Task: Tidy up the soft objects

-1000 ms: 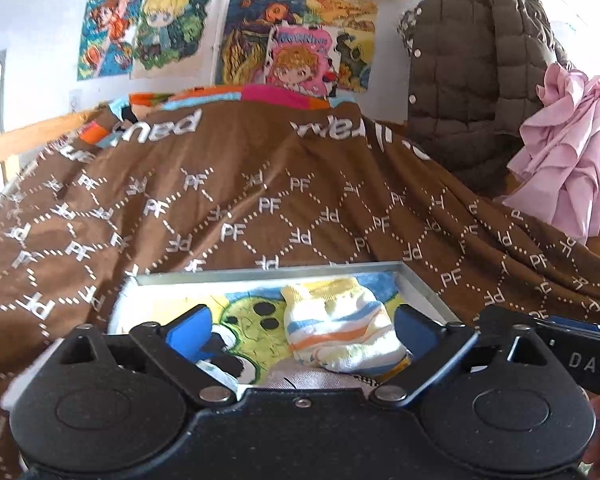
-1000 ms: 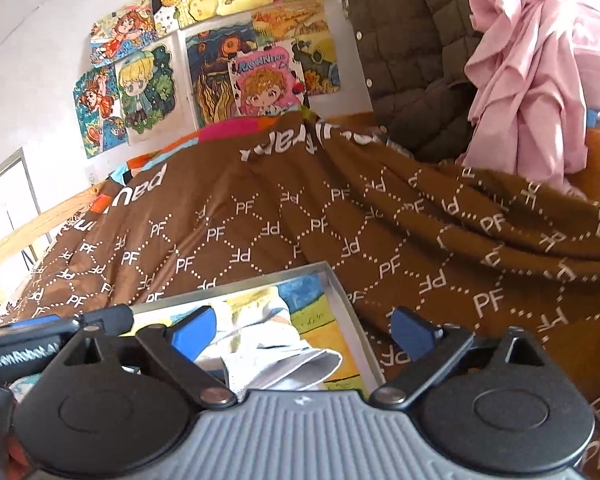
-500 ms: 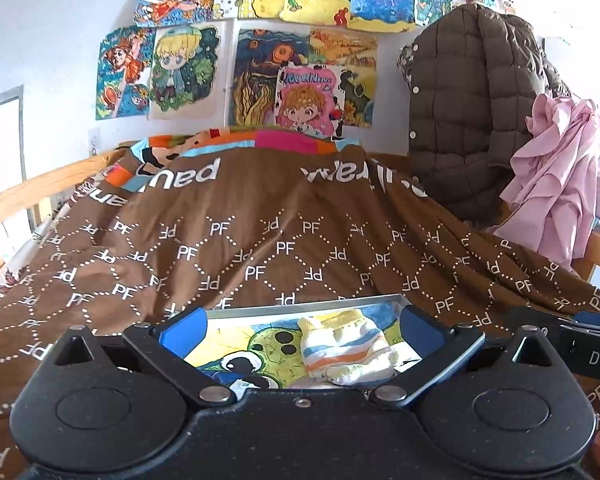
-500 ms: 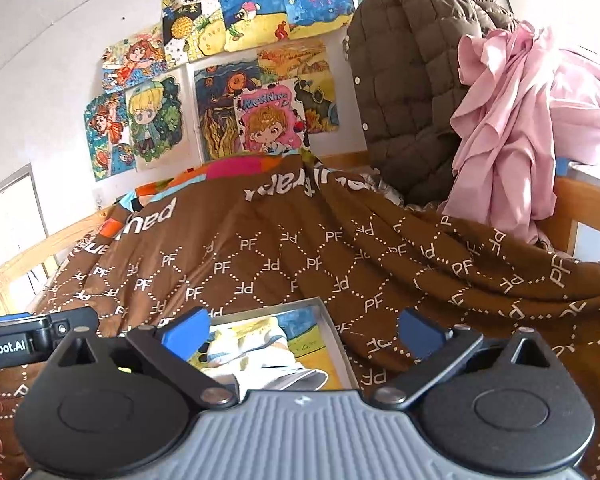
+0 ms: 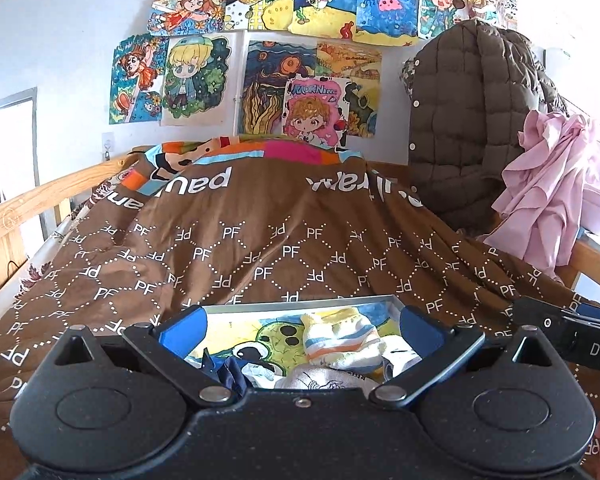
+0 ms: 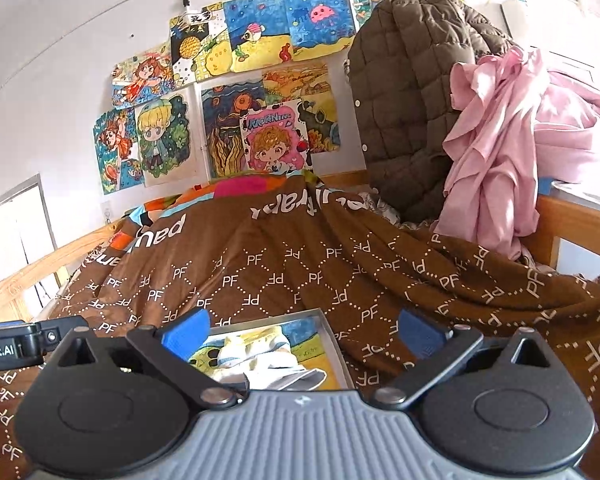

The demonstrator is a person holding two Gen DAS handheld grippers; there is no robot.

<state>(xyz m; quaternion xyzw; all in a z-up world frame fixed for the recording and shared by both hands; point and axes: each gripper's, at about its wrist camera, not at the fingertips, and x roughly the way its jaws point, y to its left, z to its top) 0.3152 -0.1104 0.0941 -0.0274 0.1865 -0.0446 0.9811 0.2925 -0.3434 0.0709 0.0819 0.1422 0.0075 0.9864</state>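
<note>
the striped knit sock lay bunched in the metal-rimmed tray on the brown blanket, its long axis running toward the far rim. the left gripper and right gripper hung spread wide, both empty.

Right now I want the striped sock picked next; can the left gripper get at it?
Probably yes. The left gripper is open and empty, the striped sock lies on top of the other clothes in the tray, straight ahead, with nothing over it.
</note>
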